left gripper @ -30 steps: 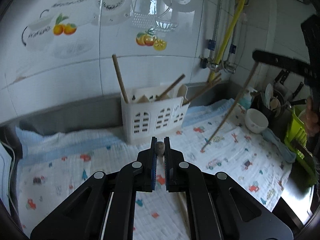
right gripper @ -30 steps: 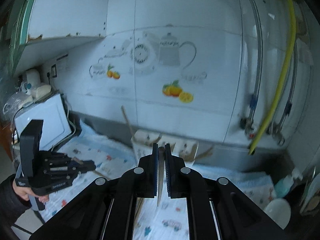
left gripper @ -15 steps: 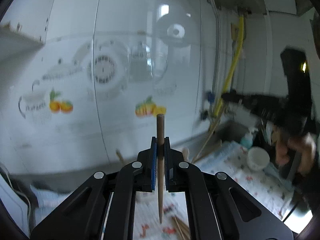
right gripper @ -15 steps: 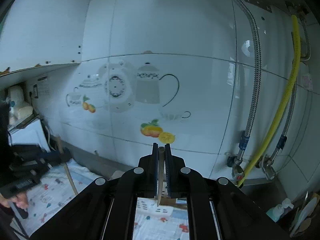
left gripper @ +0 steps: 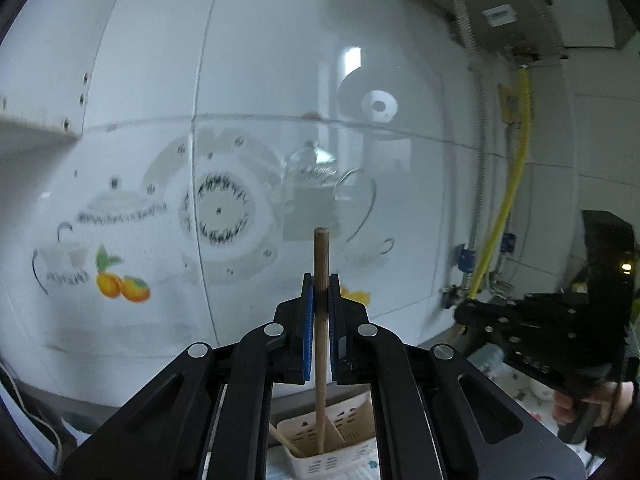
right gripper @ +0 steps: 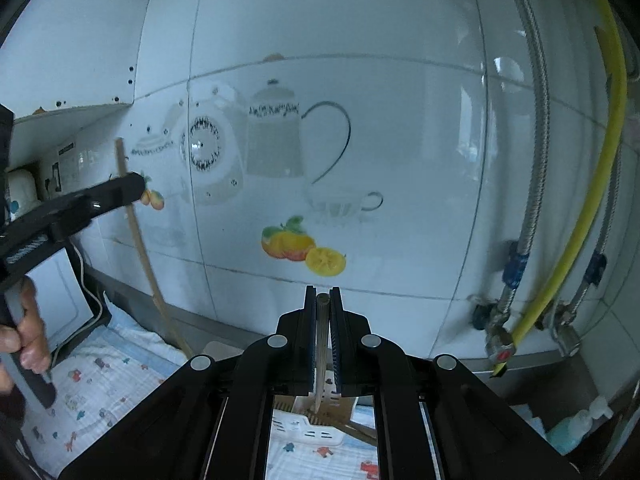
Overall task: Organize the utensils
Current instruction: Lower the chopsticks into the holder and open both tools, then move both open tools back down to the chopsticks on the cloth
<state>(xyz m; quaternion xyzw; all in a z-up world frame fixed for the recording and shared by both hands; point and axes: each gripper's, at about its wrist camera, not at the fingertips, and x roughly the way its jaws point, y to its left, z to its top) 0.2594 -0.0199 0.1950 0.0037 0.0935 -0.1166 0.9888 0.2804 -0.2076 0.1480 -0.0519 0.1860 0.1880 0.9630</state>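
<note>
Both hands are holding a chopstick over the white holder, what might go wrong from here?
The left gripper clamps its chopstick near the top, so the long lower end may swing and miss a slot in the utensil holder. The right gripper, with its own chopstick, aims at the same holder, so the two may collide.

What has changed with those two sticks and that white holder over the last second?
The left gripper has swung its chopstick upright and carried it over the white holder; the lower end now dips into a compartment. The right gripper has brought its chopstick over the holder too. Both stayed clamped shut on their chopsticks; the holder stayed on the patterned cloth.
</note>
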